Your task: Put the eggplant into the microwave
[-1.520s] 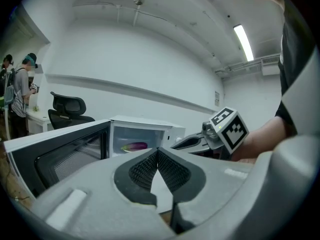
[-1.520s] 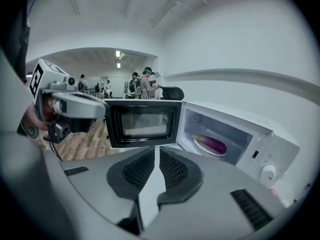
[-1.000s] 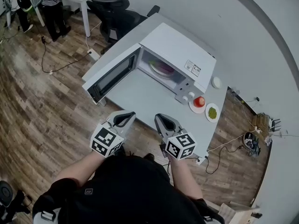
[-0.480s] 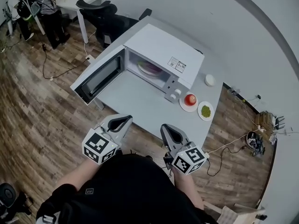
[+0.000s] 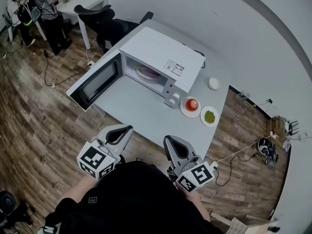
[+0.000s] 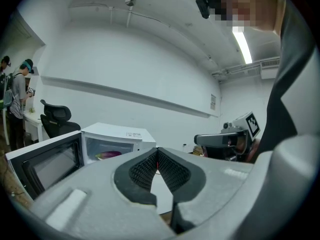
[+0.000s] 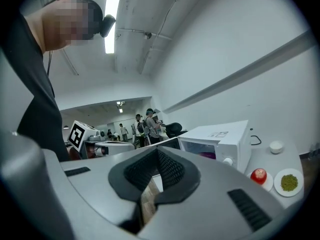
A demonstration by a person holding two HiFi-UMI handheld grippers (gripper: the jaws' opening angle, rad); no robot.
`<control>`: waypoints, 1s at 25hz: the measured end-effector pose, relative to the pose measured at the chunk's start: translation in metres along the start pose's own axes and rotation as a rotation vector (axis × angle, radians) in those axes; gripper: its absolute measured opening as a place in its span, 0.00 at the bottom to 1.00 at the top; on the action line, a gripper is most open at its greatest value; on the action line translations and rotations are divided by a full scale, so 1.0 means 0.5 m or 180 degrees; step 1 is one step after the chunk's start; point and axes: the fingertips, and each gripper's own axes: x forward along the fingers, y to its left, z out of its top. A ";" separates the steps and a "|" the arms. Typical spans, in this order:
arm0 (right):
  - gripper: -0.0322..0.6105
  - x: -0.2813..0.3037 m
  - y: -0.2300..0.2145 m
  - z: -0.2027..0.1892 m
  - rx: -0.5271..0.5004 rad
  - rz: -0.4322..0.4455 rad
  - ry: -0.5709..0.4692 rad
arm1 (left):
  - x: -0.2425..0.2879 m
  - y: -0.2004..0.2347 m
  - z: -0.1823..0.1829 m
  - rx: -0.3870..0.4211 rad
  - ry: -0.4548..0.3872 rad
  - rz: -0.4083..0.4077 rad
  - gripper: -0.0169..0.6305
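Observation:
The white microwave [image 5: 163, 57] stands on the grey table [image 5: 141, 112] with its door [image 5: 95, 82] swung wide to the left. Inside, the purple eggplant [image 5: 146, 73] lies on a plate; it also shows as a purple shape in the left gripper view [image 6: 107, 154] and the right gripper view [image 7: 209, 155]. My left gripper [image 5: 123, 128] [image 6: 158, 151] is shut and holds nothing, short of the table's near edge. My right gripper [image 5: 169, 139] [image 7: 157, 151] is likewise shut and empty, close to my body.
Right of the microwave sit a plate with a red fruit [image 5: 191, 105], a plate of green food [image 5: 209, 116] and a small white bowl [image 5: 213, 84]. A black office chair [image 5: 105, 21] and standing people [image 5: 46, 4] are at the back left. Cables trail on the wooden floor.
Both grippers have drawn back from the table toward my body, still shut. The microwave and table have shifted up and left in the head view.

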 end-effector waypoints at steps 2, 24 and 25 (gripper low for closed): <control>0.07 -0.007 -0.007 0.003 -0.0034 -0.0012 -0.0006 | 0.003 0.000 -0.002 -0.0024 0.0004 0.0043 0.04; 0.07 -0.012 -0.007 0.006 0.0008 0.0103 -0.0027 | 0.017 -0.032 0.013 0.0017 -0.0013 -0.0005 0.04; 0.07 -0.011 -0.006 0.006 0.0000 0.0106 -0.0020 | 0.017 -0.032 0.013 0.0014 -0.0011 -0.0013 0.04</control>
